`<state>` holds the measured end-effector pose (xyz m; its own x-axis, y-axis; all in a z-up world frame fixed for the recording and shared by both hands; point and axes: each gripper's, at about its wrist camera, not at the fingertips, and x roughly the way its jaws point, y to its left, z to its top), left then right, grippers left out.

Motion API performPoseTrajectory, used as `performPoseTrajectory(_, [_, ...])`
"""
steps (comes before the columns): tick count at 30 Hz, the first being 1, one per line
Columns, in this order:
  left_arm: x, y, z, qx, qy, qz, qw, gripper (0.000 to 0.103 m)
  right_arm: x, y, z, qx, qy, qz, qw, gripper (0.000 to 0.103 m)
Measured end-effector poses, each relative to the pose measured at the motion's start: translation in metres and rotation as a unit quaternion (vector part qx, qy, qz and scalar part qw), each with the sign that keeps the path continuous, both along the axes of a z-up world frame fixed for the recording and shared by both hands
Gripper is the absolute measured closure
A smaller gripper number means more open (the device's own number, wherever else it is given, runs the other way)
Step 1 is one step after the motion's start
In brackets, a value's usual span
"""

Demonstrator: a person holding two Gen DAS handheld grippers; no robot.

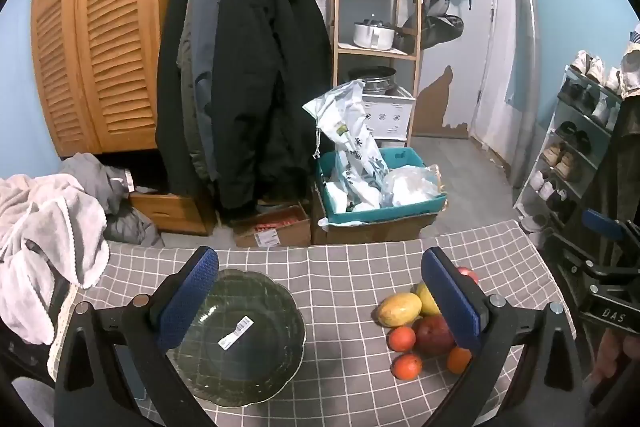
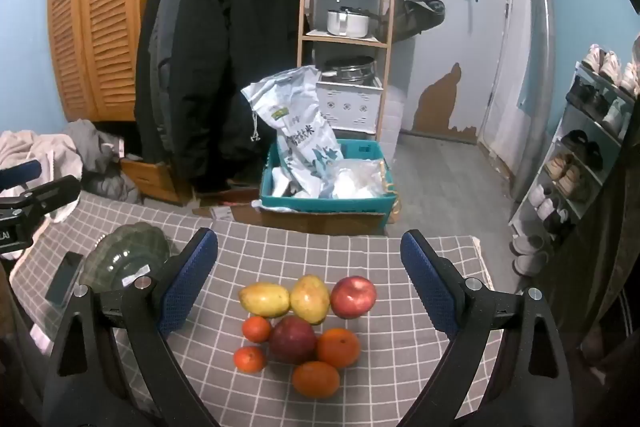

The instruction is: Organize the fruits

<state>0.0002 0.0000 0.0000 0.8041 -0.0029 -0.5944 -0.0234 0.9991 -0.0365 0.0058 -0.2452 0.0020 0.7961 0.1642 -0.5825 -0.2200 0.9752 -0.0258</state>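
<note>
Item: fruit pile, eight pieces, on the checked surface (image 2: pixel 360 247). Two mangoes (image 2: pixel 264 299) (image 2: pixel 310 299) and a red apple (image 2: pixel 353 297) form the far row; a dark red apple (image 2: pixel 293 339) sits in the middle, touched by four oranges, two small (image 2: pixel 257 329) (image 2: pixel 249 359) and two larger (image 2: pixel 338 347) (image 2: pixel 316 379).

Item: green glass bowl (image 1: pixel 240 343), empty, label stuck inside, to the left of the pile and well apart from it.

Item: right tongs (image 2: pixel 308 283), wide apart, nothing between the pads, hovering above the pile and tilted down.

Item: left tongs (image 1: pixel 320 295), wide apart, empty, framing the bowl's right edge.

Step in hand, as judged: first pick from the pile into the bowl. Best start is an outer piece, the red apple or the near orange, since the centre apple props its neighbours. Close across the widest part, lift straight up to avoid rolling the others, set low in the bowl.
</note>
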Motion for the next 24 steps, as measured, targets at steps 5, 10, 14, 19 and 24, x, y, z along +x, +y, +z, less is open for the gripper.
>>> performPoseTrajectory(5, [0.0019,-0.0011,-0.0008,0.011,0.001,0.006,0.9999,0.001,0.0003,0.0003,-0.0002,0.001,0.001,0.0,1.0,0.011])
performPoseTrajectory(10, [-0.0032,-0.0091,-0.0002,0.018,-0.012,0.005,0.9998,0.001,0.0006,0.0007,-0.0004,-0.001,0.001,-0.001,1.0,0.011])
performPoseTrajectory(14, [-0.005,-0.0029,0.0009,0.016,-0.011,0.004,0.9998,0.001,0.0007,0.0011,-0.0008,-0.002,0.001,0.0,1.0,0.011])
performPoseTrajectory(19, [-0.0062,-0.0014,-0.001,0.012,-0.013,0.005,0.9998,0.001,0.0007,0.0012,-0.0008,-0.002,0.001,0.0,1.0,0.011])
performPoseTrajectory(24, [-0.006,-0.0001,-0.0003,0.011,-0.013,0.006,0.9998,0.001,0.0008,0.0014,-0.0007,-0.003,0.002,0.0,1.0,0.011])
